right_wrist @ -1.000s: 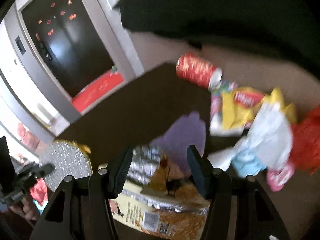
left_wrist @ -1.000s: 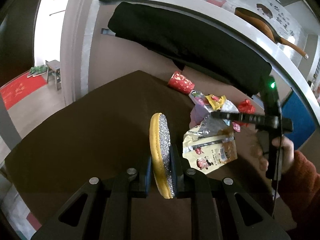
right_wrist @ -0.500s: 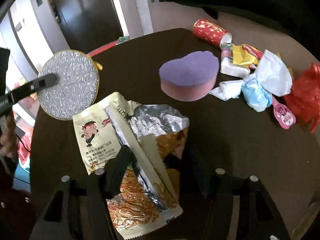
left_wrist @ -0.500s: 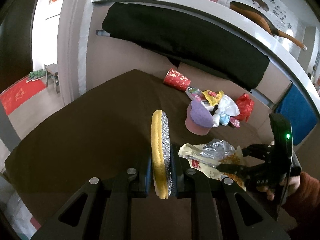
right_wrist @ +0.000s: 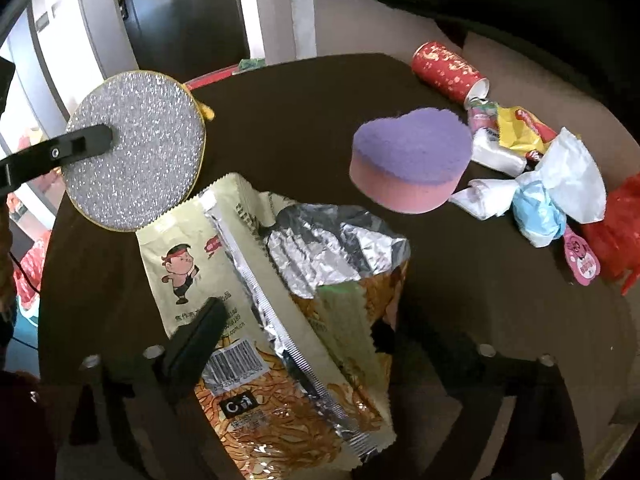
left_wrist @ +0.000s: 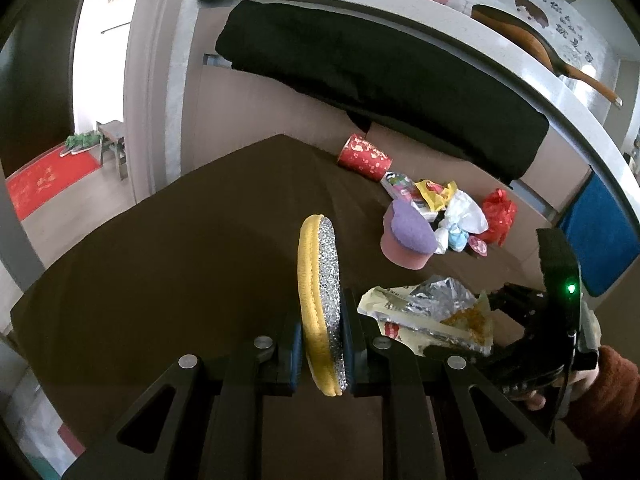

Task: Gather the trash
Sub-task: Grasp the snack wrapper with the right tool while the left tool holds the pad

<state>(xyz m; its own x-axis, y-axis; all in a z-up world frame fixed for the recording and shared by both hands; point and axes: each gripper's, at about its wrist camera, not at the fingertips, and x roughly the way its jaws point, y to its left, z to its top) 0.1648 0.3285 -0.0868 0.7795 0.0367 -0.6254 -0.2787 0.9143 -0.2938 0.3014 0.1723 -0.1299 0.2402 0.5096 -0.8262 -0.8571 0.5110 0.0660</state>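
On the table (right_wrist: 280,92), the snack wrapper (right_wrist: 280,300) lies nearest; behind it the heart-shaped sponge (right_wrist: 408,164), then the trash pile (right_wrist: 536,176) (tipped paper cup (right_wrist: 448,68) farthest back).

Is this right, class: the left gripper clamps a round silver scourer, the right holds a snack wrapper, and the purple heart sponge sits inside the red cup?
Not quite. In the right wrist view the purple heart sponge rests on the table, apart from the red cup lying on its side. The rest stands.
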